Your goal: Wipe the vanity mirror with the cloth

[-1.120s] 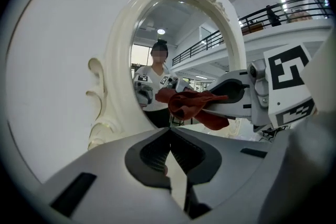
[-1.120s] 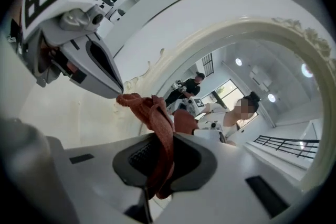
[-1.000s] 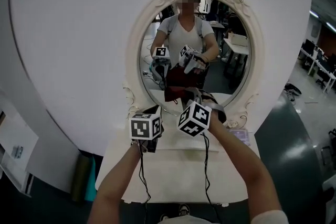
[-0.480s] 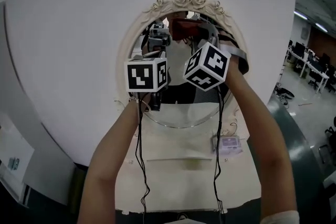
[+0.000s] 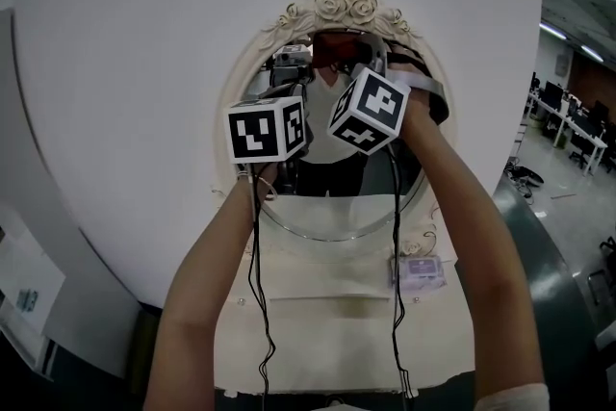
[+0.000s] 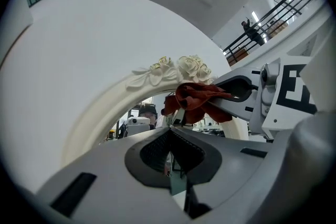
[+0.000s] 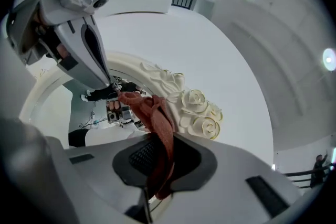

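Dark red cloth (image 5: 339, 46) is now at the top of the oval cream rose-carved vanity mirror (image 5: 342, 0), just under the crest. A second ago it was down at the bottom rim. Right gripper (image 7: 152, 162) is clamped on it. Left gripper (image 6: 170, 157) sits alongside, jaws together and empty. Likely the start of a top-down wipe; can't tell if the cloth touches the glass.

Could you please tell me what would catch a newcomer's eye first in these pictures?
The oval vanity mirror, its cream frame crowned with carved roses, sits in the centre against a white wall. Up by its top, the right claw is shut on a crumpled red cloth. The left claw, shut with nothing in it, hangs just beside it.
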Motion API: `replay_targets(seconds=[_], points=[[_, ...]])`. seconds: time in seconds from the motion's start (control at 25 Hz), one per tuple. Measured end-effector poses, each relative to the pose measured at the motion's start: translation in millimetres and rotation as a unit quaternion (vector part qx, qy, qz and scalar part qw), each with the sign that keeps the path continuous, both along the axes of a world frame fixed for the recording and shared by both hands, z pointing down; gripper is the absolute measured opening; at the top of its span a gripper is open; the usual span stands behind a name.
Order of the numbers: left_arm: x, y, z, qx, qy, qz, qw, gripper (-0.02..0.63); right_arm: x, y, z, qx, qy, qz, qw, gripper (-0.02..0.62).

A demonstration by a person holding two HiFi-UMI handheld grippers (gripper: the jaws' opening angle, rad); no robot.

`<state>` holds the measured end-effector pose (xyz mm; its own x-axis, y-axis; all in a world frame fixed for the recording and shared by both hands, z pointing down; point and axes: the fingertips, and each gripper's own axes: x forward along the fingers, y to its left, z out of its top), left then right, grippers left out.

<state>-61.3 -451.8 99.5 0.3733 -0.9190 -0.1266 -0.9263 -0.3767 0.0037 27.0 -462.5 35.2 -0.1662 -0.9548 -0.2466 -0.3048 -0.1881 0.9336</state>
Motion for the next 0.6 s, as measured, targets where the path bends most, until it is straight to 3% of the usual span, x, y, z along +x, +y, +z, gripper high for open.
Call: replay_targets(seconds=[0.32,0.6], points=[[-10.6,-2.1,4.1,0.000,-0.018,-0.015,0.9997,0.011,-0.3,-10.6,12.2,-0.019,-0.004,-0.002,1.000,0.060],[-10.6,-10.1,41.0,-0.028,-0.025,-0.013,0.9992,0.011,-6.4,-10.4,44.9,-0.045,-0.001,-0.012,0.999,0.060]])
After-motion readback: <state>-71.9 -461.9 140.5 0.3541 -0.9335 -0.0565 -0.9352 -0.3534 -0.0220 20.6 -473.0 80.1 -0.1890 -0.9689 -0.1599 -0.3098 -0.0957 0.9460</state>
